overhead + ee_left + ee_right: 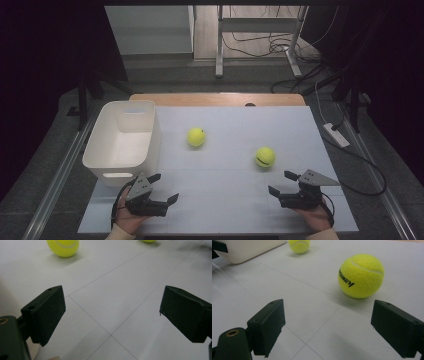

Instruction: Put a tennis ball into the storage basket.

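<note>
The white surface [225, 200] fills most of my high view, with my two hands at its near edge. At its left side stands the white plastic bin [122, 140], open-topped and, as far as I can see into it, with nothing inside. Two tennis balls lie out on the surface, well apart from each other. The far tennis ball [196, 136] sits near the middle, just to the right of the bin. The near tennis ball [265, 157] sits farther right and closer to me.

What my next move turns on, I judge, is this: the near tennis ball lies just ahead of my right claw [282, 183] and slightly to its left, clearly nearer to that hand than to the other. In the right gripper view it sits ahead and right of centre [361, 275], beyond the jaw tips, touching neither jaw. A ball has no long axis, so any approach angle should serve.

My right claw is spread wide and holds nothing. My left claw [163, 187] rests beside the bin's near corner, jaws equally wide, nothing between them; the far tennis ball shows ahead of it [63, 247].
</note>
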{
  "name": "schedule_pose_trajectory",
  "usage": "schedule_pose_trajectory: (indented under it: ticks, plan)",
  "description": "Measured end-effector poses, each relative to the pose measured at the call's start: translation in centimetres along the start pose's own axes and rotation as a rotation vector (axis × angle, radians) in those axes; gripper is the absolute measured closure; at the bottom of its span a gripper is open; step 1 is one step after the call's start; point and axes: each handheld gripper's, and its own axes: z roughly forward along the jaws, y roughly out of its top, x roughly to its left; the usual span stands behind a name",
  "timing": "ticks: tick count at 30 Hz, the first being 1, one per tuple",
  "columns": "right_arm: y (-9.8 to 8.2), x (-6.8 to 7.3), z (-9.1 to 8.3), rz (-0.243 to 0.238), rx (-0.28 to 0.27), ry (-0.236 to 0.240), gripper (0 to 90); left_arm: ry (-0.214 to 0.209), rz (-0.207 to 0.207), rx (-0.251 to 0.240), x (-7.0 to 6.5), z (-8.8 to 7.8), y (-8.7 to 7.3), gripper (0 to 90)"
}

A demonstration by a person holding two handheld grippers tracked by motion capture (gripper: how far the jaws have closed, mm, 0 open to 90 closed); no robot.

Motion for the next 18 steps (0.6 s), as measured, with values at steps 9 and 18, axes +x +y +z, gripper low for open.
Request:
schedule_pose_trajectory:
  ticks: [9, 18]
  plan:
    - [-0.07, 0.01, 0.10, -0.001, 0.004, 0.004, 12.3, 0.001, 0.001, -0.002, -0.06, -0.07, 0.06, 7.0]
    - [-0.11, 0.07, 0.08, 0.001, 0.006, -0.002, 12.5, -0.005, -0.001, -0.004, -0.12, 0.01, 0.22, 7.2]
